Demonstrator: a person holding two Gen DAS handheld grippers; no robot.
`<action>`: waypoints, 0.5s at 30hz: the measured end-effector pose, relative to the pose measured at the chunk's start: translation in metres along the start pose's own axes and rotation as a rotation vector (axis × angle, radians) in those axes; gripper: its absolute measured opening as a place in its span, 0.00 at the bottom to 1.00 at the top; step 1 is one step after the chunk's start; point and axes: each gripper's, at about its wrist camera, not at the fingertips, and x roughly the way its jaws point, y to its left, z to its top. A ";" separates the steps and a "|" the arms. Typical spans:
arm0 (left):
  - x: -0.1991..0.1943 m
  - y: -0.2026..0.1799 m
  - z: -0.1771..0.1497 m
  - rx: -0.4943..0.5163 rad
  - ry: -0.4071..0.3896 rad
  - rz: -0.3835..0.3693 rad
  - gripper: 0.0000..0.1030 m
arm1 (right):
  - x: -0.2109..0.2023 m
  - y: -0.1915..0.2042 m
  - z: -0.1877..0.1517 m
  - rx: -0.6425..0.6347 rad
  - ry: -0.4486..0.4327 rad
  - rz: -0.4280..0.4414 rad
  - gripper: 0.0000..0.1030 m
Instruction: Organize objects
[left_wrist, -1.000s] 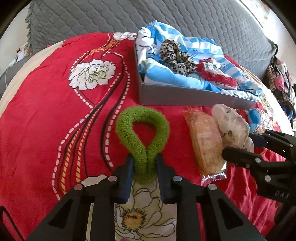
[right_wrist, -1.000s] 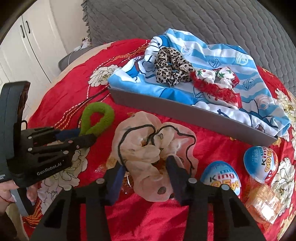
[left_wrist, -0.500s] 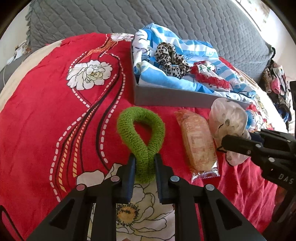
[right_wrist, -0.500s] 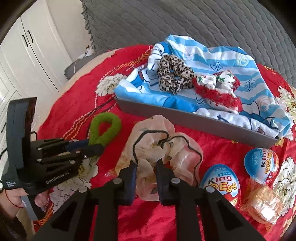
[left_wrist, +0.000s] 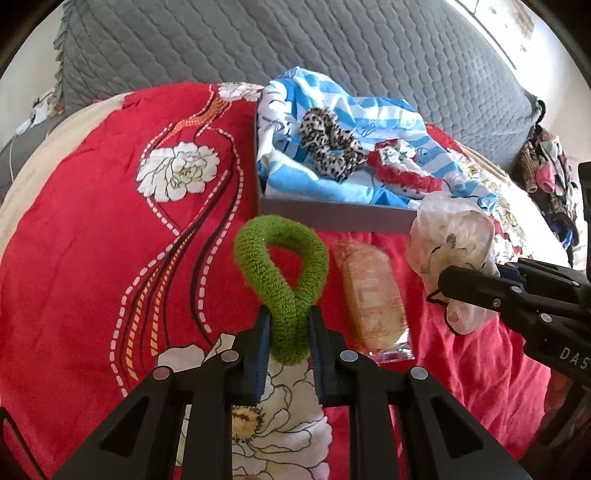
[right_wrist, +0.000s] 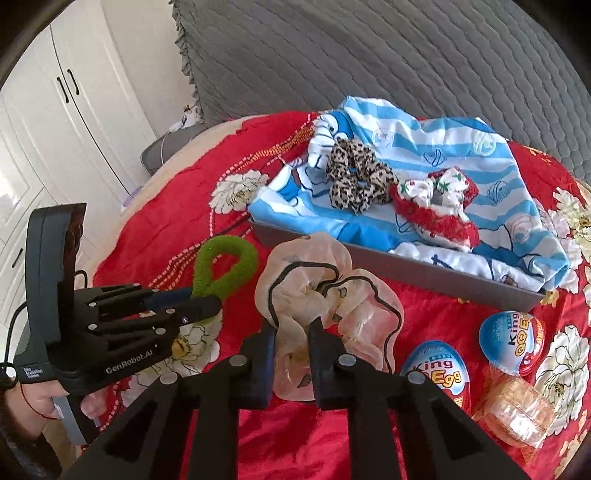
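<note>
Both scrunchies have come up off the bedspread since a sec ago: the right tongs (right_wrist: 291, 345), spread wide around the peach scrunchie (right_wrist: 325, 310) back then, are now clamped on its lower folds, and it hangs bunched above the red cover. Left tongs (left_wrist: 287, 332) are pinched tight on the green scrunchie (left_wrist: 282, 266), squeezing its bottom so the loop stands up like a teardrop. That low grip makes sense; the loose top stays free and can drop cleanly.

Both pieces sit just in front of the grey tray (left_wrist: 332, 216), near its front wall but not over it yet. Inside, on a blue-striped cloth (right_wrist: 443, 147), a leopard scrunchie (right_wrist: 356, 179) and a red-and-white scrunchie (right_wrist: 436, 210) already lie side by side, touching. So hair ties go in the tray, I'd guess, and these 2 are next, w/ a lift over the wall needed first.

Outward from there: a wrapped snack pack (left_wrist: 373, 295) lies flat on the bed btwn the two tongs, untouched. On the right side two King Egg candies (right_wrist: 437, 373) rest near each other, and a clear-wrapped biscuit pack (right_wrist: 517, 410) sits just beside them. Probably a separate group, left for later. Red floral bedspread (left_wrist: 92, 258) carries it all; a grey quilted headboard (right_wrist: 369, 48) stands behind, white wardrobe doors (right_wrist: 55, 110) off to the left.
</note>
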 end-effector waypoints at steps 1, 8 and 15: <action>-0.002 -0.001 0.001 0.000 -0.004 -0.002 0.19 | -0.002 0.000 0.000 0.000 -0.003 0.002 0.15; -0.017 -0.014 0.007 0.011 -0.031 -0.003 0.19 | -0.015 -0.002 0.003 0.017 -0.035 0.007 0.15; -0.032 -0.030 0.018 0.024 -0.060 -0.003 0.19 | -0.034 -0.004 0.007 0.031 -0.078 0.005 0.15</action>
